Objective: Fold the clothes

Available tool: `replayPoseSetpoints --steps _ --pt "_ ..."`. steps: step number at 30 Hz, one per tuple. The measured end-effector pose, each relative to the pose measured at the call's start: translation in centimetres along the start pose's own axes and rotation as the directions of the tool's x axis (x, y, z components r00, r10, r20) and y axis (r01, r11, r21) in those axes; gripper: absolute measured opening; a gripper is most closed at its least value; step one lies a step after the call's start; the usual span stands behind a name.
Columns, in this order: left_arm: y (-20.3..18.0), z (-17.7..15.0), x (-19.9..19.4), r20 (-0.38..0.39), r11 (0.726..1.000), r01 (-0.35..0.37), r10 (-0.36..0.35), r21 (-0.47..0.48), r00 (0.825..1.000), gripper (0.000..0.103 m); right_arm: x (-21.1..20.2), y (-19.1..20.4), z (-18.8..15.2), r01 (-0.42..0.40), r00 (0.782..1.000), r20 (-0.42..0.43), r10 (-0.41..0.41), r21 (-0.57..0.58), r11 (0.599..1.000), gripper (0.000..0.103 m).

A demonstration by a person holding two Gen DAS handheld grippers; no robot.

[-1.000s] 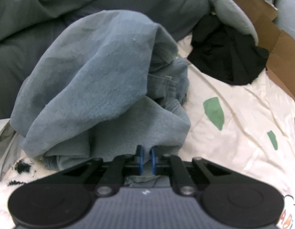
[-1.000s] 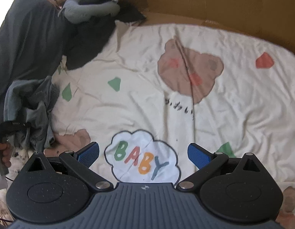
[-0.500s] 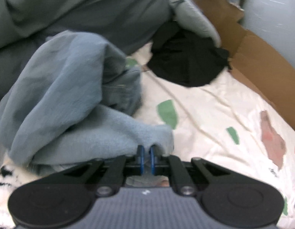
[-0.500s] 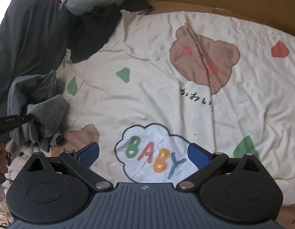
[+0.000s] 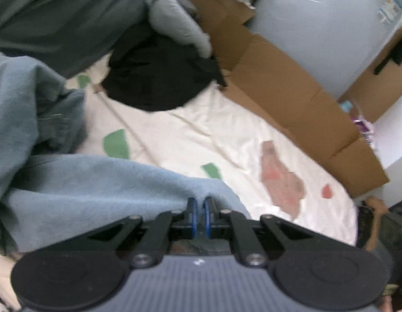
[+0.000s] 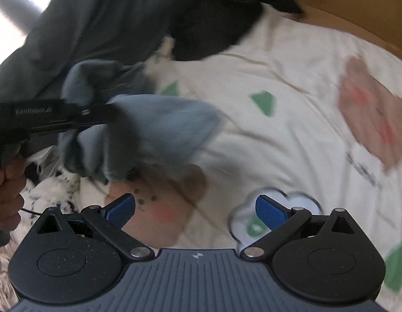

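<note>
Left gripper [image 5: 200, 206] clamped tight on a fold of the blue garment [image 5: 78, 182], fingers pinched together with cloth between. Rest of the garment bunched at nine o'clock in the left view, trailing onto the printed sheet [image 5: 227, 135]. Right gripper [image 6: 195, 208] empty, fingers [image 6: 121, 206] wide apart, hovering over the sheet with the garment [image 6: 159, 130] at ten o'clock. Soft, limp, fleecy-looking stuff: likely light, sure to sag and drape, no stiffness to help. Nothing fragile. Best hold probably a hem or corner opposite the left pinch, so the cloth spreads flat between two points. Risk: grabbing several layers at once. Black garment [image 5: 159, 78] lying at twelve o'clock, well apart.
</note>
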State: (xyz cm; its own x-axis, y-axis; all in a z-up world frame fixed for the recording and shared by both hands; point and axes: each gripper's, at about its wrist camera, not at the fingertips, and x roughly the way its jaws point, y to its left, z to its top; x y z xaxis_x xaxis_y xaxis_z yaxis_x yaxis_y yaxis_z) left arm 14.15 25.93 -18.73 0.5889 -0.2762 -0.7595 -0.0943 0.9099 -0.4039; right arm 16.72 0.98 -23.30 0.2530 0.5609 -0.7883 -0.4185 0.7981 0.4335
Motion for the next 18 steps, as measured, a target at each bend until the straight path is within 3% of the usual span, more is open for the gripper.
replayPoseSetpoints --steps 5,7,10,11,15,18 --pt "-1.0 -0.6 -0.4 -0.019 0.997 0.08 -0.08 0.001 0.997 0.006 1.2 1.4 1.4 -0.037 0.999 0.018 0.038 -0.034 0.999 0.099" --pt "-0.6 -0.7 -0.7 -0.011 0.995 0.093 -0.094 -0.025 0.996 0.006 1.8 1.7 1.7 -0.029 0.999 0.017 0.031 -0.067 0.997 0.09" --pt "-0.1 -1.0 -1.2 -0.002 0.992 0.11 -0.11 -0.058 0.994 0.006 2.7 1.7 1.9 -0.026 1.0 -0.012 0.025 -0.094 0.995 0.052" --pt "-0.1 -1.1 -1.2 -0.008 0.992 0.108 -0.109 -0.059 0.994 0.007 3.1 1.5 1.9 -0.028 0.999 -0.028 0.025 -0.099 0.995 0.034" --pt "0.4 -1.5 -1.3 -0.037 0.997 0.059 -0.061 -0.048 0.997 0.009 2.7 1.1 1.3 0.024 1.0 -0.006 -0.025 -0.134 0.991 0.019" --pt "1.0 -2.1 -2.3 -0.009 0.998 -0.061 0.061 -0.005 0.998 0.032 2.0 -1.2 1.0 0.118 0.993 0.002 -0.118 -0.061 0.991 0.017"
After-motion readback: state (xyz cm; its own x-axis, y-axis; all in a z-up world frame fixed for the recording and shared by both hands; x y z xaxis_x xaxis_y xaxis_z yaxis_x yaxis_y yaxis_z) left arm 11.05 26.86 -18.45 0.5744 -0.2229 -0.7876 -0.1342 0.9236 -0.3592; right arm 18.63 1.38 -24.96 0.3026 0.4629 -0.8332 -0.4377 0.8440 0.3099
